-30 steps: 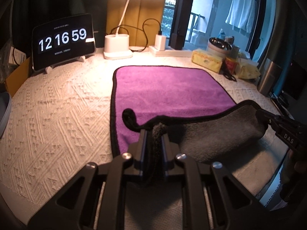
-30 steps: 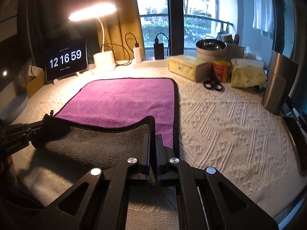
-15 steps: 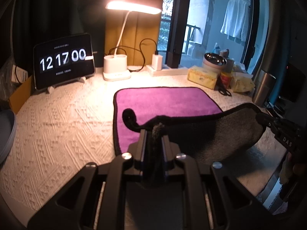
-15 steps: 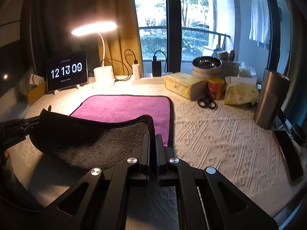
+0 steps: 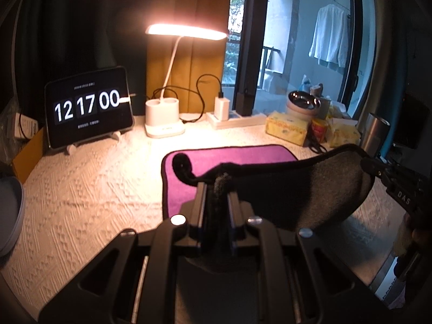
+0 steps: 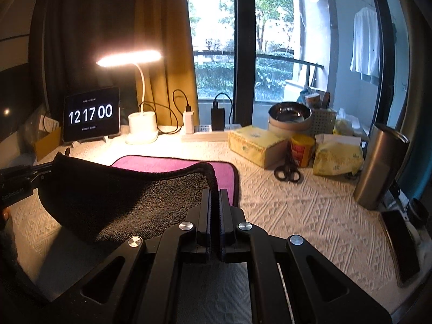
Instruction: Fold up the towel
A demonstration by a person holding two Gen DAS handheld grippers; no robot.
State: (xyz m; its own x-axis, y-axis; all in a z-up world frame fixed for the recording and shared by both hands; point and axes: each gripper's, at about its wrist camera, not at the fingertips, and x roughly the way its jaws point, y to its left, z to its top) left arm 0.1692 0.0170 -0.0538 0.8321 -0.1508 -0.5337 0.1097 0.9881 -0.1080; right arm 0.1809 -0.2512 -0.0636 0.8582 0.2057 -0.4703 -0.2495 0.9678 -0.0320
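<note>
Left gripper [image 5: 217, 189] pinching towel [image 5: 302, 189] corner, right gripper [image 6: 215, 197] clamping opposite corner, near edge lifted, steel bowl [image 6: 290, 111] contents unclear, bare tablecloth [image 6: 310, 210] rightward

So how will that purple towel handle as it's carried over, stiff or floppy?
Probably floppy: the towel sags between the left gripper and right gripper. Likely light, since corner pinches lift it. Its plush pile seems unlikely to slip.

Both tongs [image 5: 217, 186] [image 6: 215, 197] clamped, raised
</note>
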